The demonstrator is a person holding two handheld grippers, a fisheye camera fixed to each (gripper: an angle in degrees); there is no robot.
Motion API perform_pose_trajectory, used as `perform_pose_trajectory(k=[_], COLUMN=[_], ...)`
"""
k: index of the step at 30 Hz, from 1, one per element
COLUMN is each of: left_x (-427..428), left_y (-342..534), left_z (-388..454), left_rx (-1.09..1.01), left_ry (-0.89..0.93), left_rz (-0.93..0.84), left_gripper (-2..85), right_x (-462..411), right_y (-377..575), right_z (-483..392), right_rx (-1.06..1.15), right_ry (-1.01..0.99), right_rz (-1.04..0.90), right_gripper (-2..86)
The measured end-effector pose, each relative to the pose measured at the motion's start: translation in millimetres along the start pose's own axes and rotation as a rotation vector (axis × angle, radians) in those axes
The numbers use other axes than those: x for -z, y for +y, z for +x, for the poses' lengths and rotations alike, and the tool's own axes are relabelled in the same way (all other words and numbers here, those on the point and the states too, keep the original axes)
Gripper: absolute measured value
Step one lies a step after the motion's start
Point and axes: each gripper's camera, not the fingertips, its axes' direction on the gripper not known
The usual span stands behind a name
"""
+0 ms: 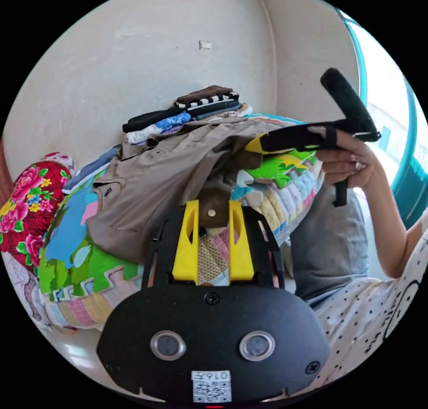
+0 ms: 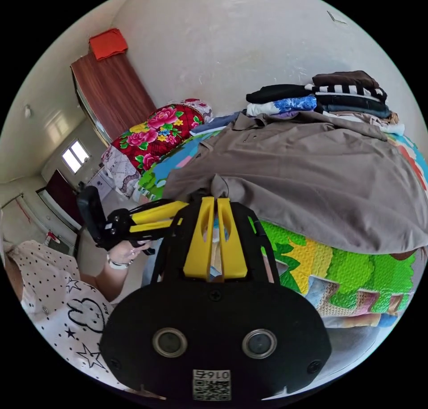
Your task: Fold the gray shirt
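Observation:
The gray-brown shirt point(image 1: 156, 182) lies spread over a colourful puzzle mat point(image 1: 71, 248) on a raised bed. In the left gripper view my left gripper point(image 1: 213, 204) holds a shirt flap with a snap button between its yellow jaws. The right gripper point(image 1: 252, 146), held in a hand point(image 1: 352, 159), pinches the shirt's edge further right. In the right gripper view my right gripper point(image 2: 217, 199) has its jaws nearly together on a bunched bit of the shirt point(image 2: 303, 173). The left gripper point(image 2: 171, 213) is close beside it, its tips hidden behind the right gripper's body.
A stack of folded clothes point(image 1: 196, 108) point(image 2: 330, 95) sits against the wall behind the shirt. A red floral bundle point(image 1: 26, 199) point(image 2: 156, 132) lies at the mat's point(image 2: 347, 266) far end. A brown wardrobe point(image 2: 111, 97) stands beyond it. A bright window point(image 1: 401, 137) is on the right.

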Motion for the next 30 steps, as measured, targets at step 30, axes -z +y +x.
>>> perform_pose_trajectory(k=[30], left_x=[73], left_y=[82], left_z=[-31], left_rx=[-0.077], left_ry=[0.602], left_rz=[-0.099], left_gripper=[4.5], right_x=[-9], right_y=[40], right_z=[-245], right_rx=[0.406], right_ry=[0.207], right_rz=[-0.285], right_gripper=[12.0])
